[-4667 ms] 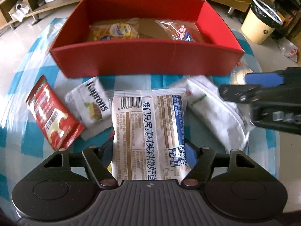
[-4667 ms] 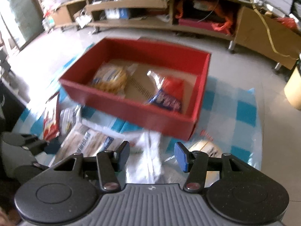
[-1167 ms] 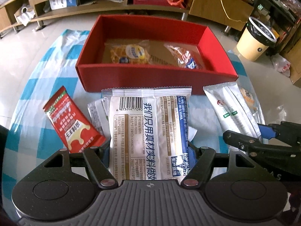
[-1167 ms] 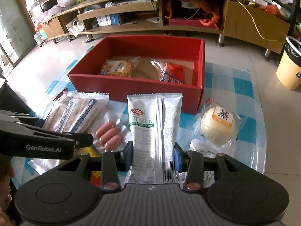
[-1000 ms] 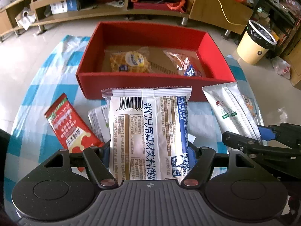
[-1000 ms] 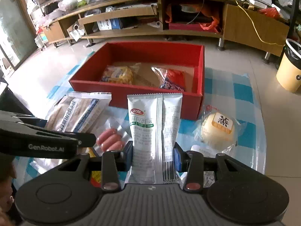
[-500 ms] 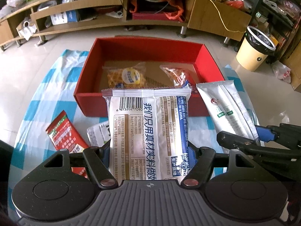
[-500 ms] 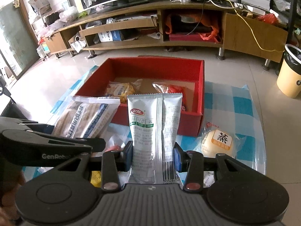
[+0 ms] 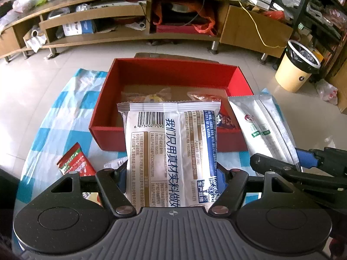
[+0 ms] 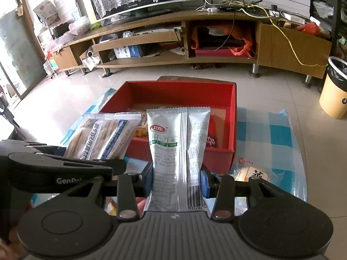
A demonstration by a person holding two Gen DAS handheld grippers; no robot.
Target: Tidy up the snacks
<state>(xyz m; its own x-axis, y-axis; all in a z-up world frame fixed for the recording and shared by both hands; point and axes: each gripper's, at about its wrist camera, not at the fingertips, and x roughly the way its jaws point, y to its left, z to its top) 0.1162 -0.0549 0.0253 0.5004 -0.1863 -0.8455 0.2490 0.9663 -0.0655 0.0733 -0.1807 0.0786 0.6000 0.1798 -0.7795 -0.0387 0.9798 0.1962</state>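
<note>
Lifting has brought both packets up in front of the red cardboard box [image 9: 169, 73]: the left gripper [image 9: 171, 173] stays clamped on the wide white bread packet [image 9: 173, 147], the right gripper [image 10: 176, 177] on the narrow silver-white sachet [image 10: 177, 143]; dropping them in looks next.

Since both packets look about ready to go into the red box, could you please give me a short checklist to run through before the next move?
1. Left claw shut on the wide packet: ok, pads press both its edges.
2. Right claw shut on the narrow packet: ok.
3. Packets clear of the cloth: ok, both are held up in front of the box.
4. Free floor in the box: ok, its left part looks bare; two snacks lie further in.
5. The two claws apart: ok, side by side, not touching.
6. Packets already above the box opening: cannot tell from these views.
</note>
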